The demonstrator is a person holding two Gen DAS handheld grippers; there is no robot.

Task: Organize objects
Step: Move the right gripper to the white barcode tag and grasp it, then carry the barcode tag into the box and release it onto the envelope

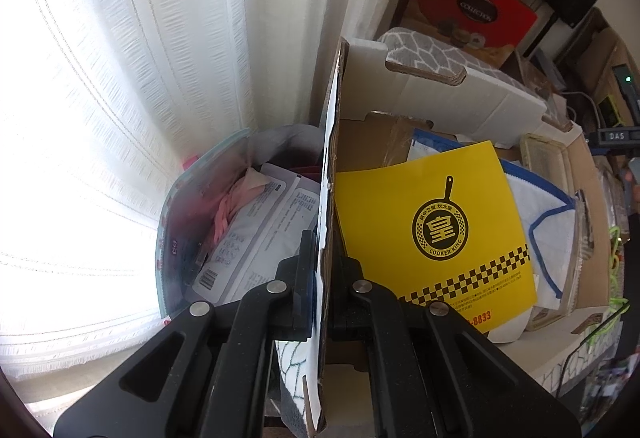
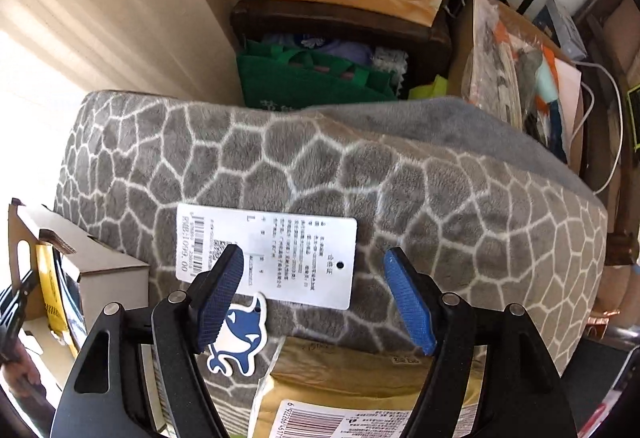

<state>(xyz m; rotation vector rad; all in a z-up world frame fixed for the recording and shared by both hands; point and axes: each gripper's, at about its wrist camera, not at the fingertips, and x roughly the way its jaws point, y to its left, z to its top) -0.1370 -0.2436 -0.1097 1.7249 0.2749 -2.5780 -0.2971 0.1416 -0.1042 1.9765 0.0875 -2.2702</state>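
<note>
Beside the bright curtain (image 1: 120, 78), over a crowded corner of boxes, my biggest worry is the folded grey blanket (image 2: 360, 178): soft and bulky, it could sag or slip if my right gripper (image 2: 316, 302) catches only its paper tag (image 2: 280, 250). Its fingers (image 2: 408, 306) stand wide apart, holding nothing, with the tag and a whale-shaped label (image 2: 236, 338) between them. Next, the cardboard box (image 1: 440, 90): my left gripper (image 1: 322, 278) is clamped on its upright flap (image 1: 330, 166), fingers nearly closed, and a hard pull could tear the flap or tip the box, spilling the yellow leaflet (image 1: 436, 230) inside.
</note>
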